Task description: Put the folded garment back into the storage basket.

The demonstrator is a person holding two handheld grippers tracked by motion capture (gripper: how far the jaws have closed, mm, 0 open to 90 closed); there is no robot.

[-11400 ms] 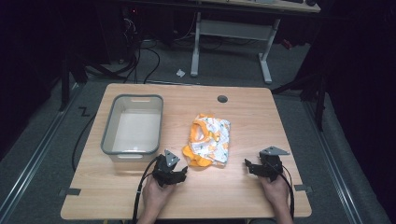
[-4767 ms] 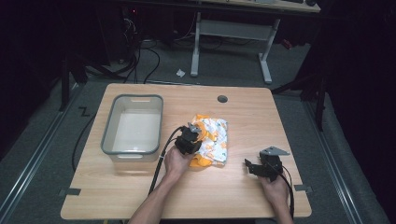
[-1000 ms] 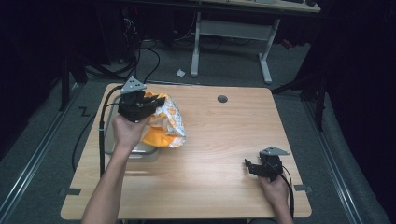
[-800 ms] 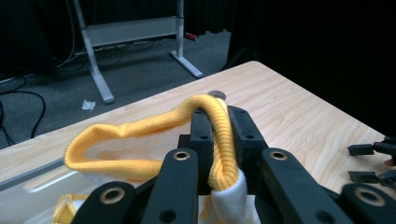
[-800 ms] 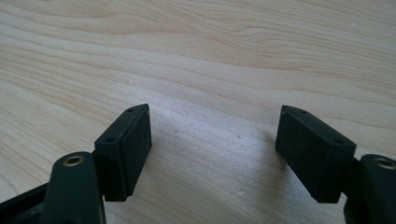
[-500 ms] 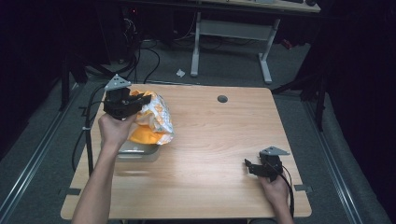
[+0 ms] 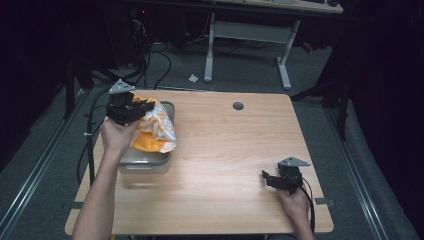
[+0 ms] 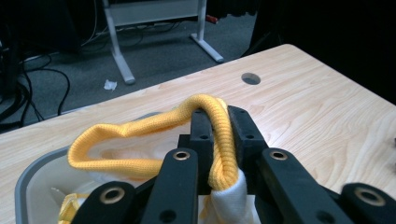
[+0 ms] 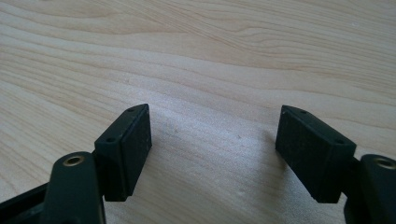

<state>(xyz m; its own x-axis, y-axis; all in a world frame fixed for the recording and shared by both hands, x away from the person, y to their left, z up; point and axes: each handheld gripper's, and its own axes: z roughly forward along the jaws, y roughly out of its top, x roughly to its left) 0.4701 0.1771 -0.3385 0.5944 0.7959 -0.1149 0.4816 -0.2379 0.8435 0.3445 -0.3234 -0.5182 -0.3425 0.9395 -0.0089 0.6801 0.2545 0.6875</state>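
An orange, yellow and white garment (image 7: 155,129) hangs over the grey bin (image 7: 145,161) at the table's left. My left gripper (image 7: 144,107) holds it up, shut on its yellow ribbed hem (image 8: 219,135), which loops between the two jaws. Below the jaws the bin's rim (image 8: 21,182) and more of the cloth show. My right gripper (image 7: 265,178) rests on the wood near the front right corner, with its fingers (image 9: 128,149) wide open and nothing between them.
A round cable hole (image 7: 238,106) sits near the table's far edge. Cables trail off the table's left side. A white desk frame (image 7: 250,35) and tangled cables stand on the floor beyond. Bare wood (image 7: 225,150) spans the table's middle.
My left gripper closed on the garment at the table's middle, lifted it and carried it left over the bin. In the last second it drifted further left. The right gripper stayed put.
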